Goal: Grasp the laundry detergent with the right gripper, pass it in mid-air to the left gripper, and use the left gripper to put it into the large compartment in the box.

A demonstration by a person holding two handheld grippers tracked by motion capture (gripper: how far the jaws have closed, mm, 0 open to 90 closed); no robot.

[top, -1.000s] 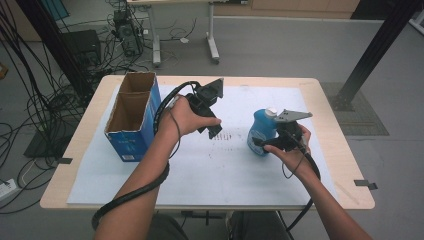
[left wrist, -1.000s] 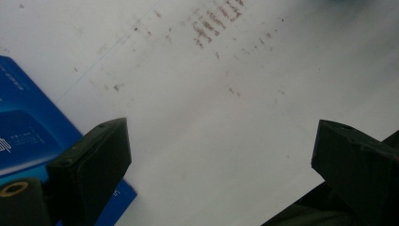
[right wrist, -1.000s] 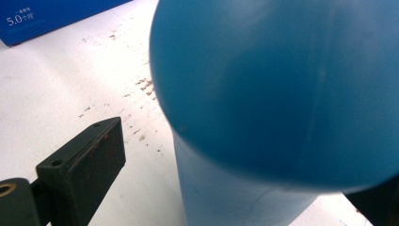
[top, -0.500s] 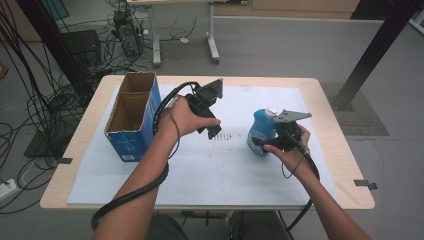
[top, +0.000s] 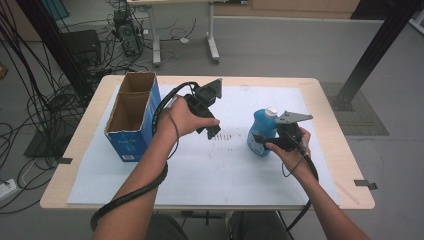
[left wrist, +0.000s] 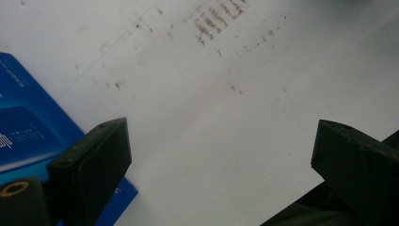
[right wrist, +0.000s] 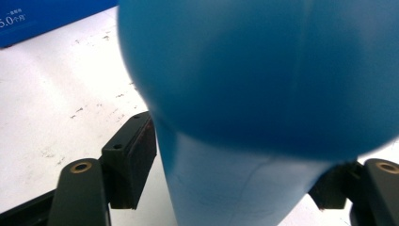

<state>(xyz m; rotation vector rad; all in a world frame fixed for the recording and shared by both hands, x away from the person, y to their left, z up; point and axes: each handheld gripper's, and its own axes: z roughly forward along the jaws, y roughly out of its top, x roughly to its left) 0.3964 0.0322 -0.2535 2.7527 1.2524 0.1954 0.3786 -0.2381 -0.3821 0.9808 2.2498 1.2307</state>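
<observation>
While right gripper (top: 264,141) clamps bottle (top: 262,131); box (top: 131,116) well apart.

An open blue cardboard box (top: 131,117) stands on the white table sheet (top: 210,170)

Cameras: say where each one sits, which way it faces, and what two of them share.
High view: above the person's side, facing forward and down on the table; both forearms, left hand-held gripper, right hand-held gripper.
Left gripper view: on the left hand-held gripper, facing the mat; jaws apart.
Right gripper view: on the right hand-held gripper, facing the bottle; jaws just closing, bottle between them.
Shared: box in all.
</observation>
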